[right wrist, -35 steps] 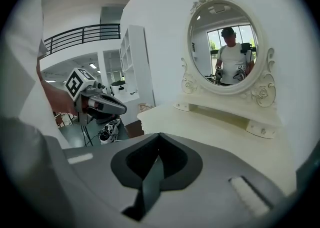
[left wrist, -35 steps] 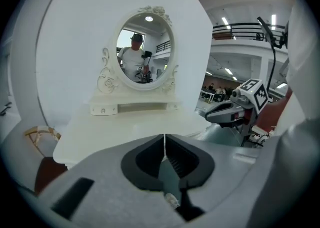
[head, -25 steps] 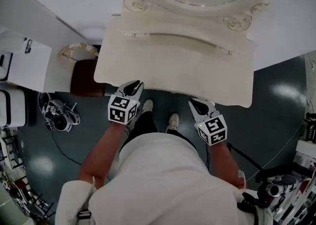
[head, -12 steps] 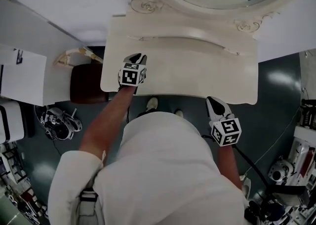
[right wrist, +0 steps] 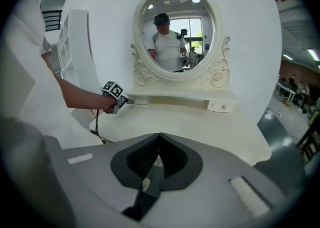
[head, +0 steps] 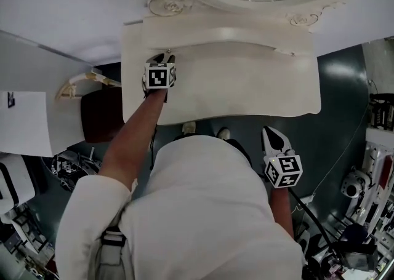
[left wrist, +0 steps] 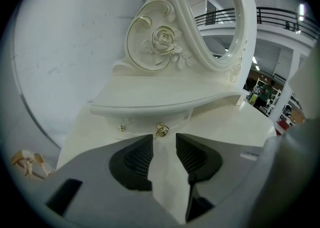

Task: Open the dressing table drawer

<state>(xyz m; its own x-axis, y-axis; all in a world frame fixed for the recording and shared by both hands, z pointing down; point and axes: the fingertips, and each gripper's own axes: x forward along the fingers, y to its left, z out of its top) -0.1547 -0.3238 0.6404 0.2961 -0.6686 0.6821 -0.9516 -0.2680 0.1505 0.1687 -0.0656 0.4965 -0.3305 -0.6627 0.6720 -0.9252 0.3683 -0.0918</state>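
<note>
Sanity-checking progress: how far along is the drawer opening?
Done: left gripper lined up at the gold knob, its jaws have just been opening, nothing between them. In hand: the approach to the knob. Left: grip, pull; drawer looks shut. Right gripper shut, empty.

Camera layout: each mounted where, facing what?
Head view: on the person's head, steeply down at cream carved dressing table; arms, left gripper, right gripper show.
Left gripper view: rides that gripper, faces small gold drawer knob; fingers, just opened wider, hold nothing.
Right gripper view: rides its gripper, faces oval white-framed mirror; shut fingers show.
Shared: head and right gripper views show left gripper.
</note>
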